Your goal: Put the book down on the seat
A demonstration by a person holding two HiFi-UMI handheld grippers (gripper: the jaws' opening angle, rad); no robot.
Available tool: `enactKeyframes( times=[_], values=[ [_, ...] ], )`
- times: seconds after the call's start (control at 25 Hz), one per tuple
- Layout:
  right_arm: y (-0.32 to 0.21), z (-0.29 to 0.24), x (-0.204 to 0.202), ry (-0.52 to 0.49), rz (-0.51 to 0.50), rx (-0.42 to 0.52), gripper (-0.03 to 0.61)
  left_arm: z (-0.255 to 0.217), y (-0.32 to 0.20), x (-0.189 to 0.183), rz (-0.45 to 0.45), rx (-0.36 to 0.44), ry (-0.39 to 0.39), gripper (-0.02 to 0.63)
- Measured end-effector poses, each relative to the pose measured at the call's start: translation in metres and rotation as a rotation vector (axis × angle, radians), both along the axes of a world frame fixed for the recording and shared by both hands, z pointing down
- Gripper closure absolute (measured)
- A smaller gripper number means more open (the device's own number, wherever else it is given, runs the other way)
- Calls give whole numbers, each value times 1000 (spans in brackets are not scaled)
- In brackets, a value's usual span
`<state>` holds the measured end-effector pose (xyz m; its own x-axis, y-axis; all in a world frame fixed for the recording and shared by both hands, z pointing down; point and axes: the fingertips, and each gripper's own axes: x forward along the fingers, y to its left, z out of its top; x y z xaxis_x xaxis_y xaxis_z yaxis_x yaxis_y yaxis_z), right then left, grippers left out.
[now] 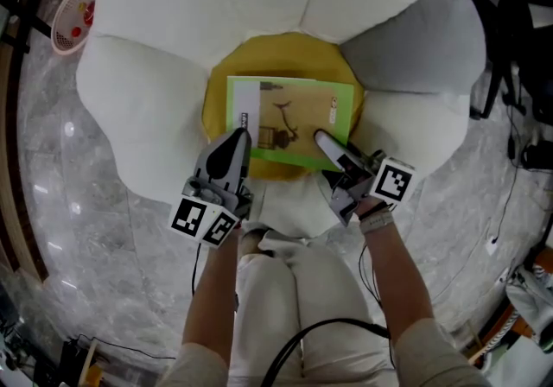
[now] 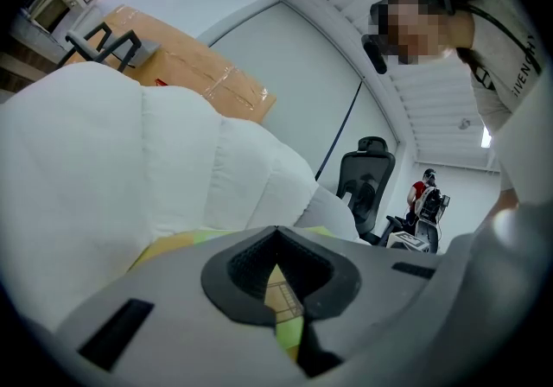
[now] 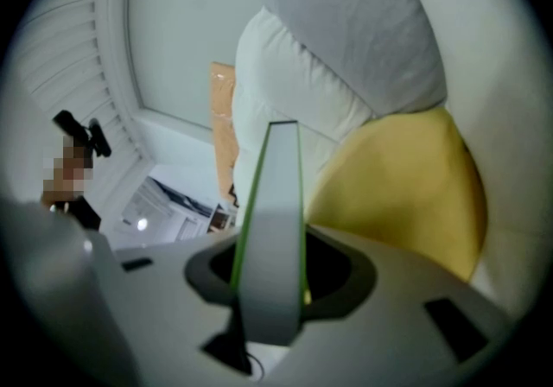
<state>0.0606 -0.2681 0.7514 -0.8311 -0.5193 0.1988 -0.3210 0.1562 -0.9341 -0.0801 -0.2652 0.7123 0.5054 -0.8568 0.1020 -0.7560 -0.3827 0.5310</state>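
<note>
Two tools meet the green book [image 1: 298, 117] over the yellow centre [image 1: 285, 53] of the flower-shaped seat [image 1: 138, 100]. The right tool [image 1: 321, 142] pinches its near edge. The left tool [image 1: 239, 140], jaws pressed together and empty, sits over its near-left corner.

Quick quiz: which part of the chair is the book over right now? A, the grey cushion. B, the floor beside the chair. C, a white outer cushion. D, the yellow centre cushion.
D: the head view shows the book over the yellow centre cushion, with the white cushions ringed around it.
</note>
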Motion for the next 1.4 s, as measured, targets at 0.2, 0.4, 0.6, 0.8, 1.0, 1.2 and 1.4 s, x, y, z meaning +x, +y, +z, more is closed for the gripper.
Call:
enactKeyframes(
  times=[0.2, 0.4, 0.6, 0.8, 1.0, 1.2, 1.4],
  values=[
    [-8, 9, 0, -17, 18, -19, 431, 8, -1, 1, -10, -13, 10, 591],
    [-20, 19, 1, -31, 27, -72, 431, 9, -3, -1, -16, -16, 24, 591],
    [-35, 27, 1, 5, 9, -91, 431, 12, -3, 0, -11, -21, 26, 591],
    [-47, 37, 3, 76, -17, -111, 431, 11, -3, 5, 0, -21, 31, 591],
    [-50, 47, 7, 128, 3, -164, 423, 9, -2, 5, -1, -20, 40, 591],
    [-53, 56, 12, 175, 40, -207, 401, 9, -1, 9, 1, -21, 52, 591],
    [-55, 56, 11, 217, 31, -205, 380, 9, 0, 8, 1, -21, 59, 591]
  ],
)
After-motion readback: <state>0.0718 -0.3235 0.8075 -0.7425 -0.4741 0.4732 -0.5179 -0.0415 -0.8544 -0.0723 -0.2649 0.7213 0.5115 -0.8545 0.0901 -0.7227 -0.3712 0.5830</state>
